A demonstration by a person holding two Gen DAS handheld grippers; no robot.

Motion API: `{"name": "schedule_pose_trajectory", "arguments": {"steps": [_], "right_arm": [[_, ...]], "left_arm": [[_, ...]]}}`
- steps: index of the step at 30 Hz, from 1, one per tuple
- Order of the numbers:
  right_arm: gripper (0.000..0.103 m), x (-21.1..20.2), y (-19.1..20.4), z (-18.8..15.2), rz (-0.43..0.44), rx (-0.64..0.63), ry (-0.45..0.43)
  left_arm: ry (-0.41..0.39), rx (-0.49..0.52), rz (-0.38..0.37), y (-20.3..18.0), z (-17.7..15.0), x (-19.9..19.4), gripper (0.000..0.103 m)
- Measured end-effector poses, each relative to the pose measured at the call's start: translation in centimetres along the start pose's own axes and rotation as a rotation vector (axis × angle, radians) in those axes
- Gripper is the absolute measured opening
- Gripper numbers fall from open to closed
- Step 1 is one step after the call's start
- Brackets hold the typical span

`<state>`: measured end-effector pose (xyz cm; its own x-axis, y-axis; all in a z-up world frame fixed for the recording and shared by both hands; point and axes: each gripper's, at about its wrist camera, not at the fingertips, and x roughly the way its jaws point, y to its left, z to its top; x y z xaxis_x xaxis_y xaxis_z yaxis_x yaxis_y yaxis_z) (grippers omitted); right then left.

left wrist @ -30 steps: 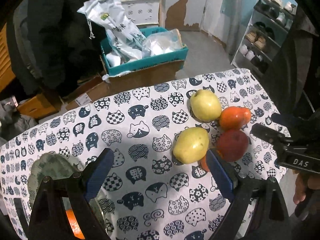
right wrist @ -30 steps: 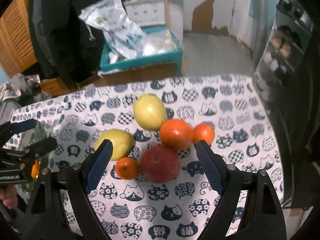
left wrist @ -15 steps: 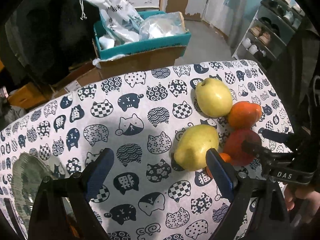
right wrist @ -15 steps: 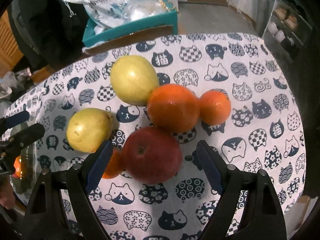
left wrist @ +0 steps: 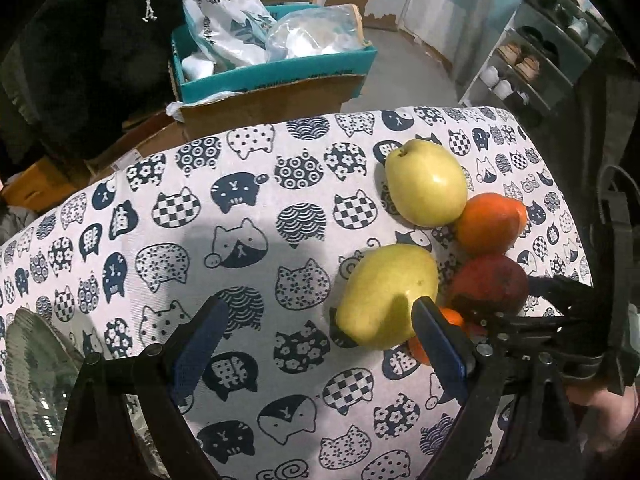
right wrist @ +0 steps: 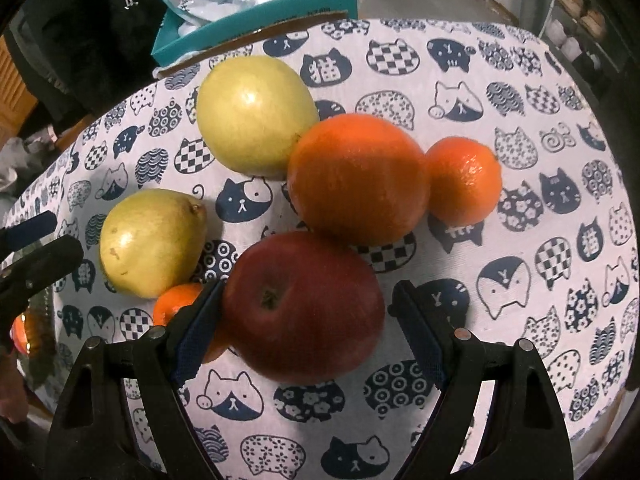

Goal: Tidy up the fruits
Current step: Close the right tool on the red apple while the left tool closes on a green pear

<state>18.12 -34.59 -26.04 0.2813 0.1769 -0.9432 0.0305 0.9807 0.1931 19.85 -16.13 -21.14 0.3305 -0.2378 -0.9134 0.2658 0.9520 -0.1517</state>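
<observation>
Left wrist view: the left tongs [left wrist: 316, 334] hang wide open and empty over the tabletop [left wrist: 248, 216], the near pear [left wrist: 386, 298] at 1 o'clock, long axis toward 2. Right wrist view: the right tongs [right wrist: 306, 312] straddle the red apple [right wrist: 302, 306], blades spread, stem end facing up.

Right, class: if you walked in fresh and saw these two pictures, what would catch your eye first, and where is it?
First, the red apple, sitting between the open fingers of the right gripper, near the table's front edge. Behind it cluster a big orange, a small mandarin and two yellow-green pears. All rest on a cat-print tablecloth.
</observation>
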Motion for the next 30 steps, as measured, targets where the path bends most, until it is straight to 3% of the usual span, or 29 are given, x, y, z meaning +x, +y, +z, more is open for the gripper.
{"name": "schedule_pose_trajectory", "arguments": {"steps": [2,5,14,20,24,27,30], "right_arm": [[0.078,0.3,-0.1,0.0,0.033,0.01,0.003],[0.077,0.2,0.0,0.0,0.034,-0.001,-0.006],[0.076,-2.4,-1.5,-1.1,-0.04,-0.011,-0.062],[0.076,-3.9,-3.5,-1.3,-0.066,0.021,-0.093],[0.076,-4.6,-4.6,-1.7,-0.067,0.039,-0.098],[0.076,-4.4,-4.9,-1.6,-0.066,0.051,-0.096],[0.076,-4.3,-4.9,-1.6,-0.064,0.057,-0.092]], "left_arm": [[0.001,0.006,-0.01,-0.3,0.1,0.2,0.094],[0.004,0.018,-0.02,-0.9,0.3,0.6,0.094],[0.028,0.028,-0.057,-2.9,1.0,2.3,0.094],[0.062,0.038,-0.057,-4.0,1.3,4.0,0.094],[0.102,0.056,-0.006,-4.4,1.1,5.5,0.094],[0.115,0.058,-0.007,-4.3,1.0,6.2,0.094],[0.12,0.063,-0.019,-4.0,0.9,6.6,0.089]]}}
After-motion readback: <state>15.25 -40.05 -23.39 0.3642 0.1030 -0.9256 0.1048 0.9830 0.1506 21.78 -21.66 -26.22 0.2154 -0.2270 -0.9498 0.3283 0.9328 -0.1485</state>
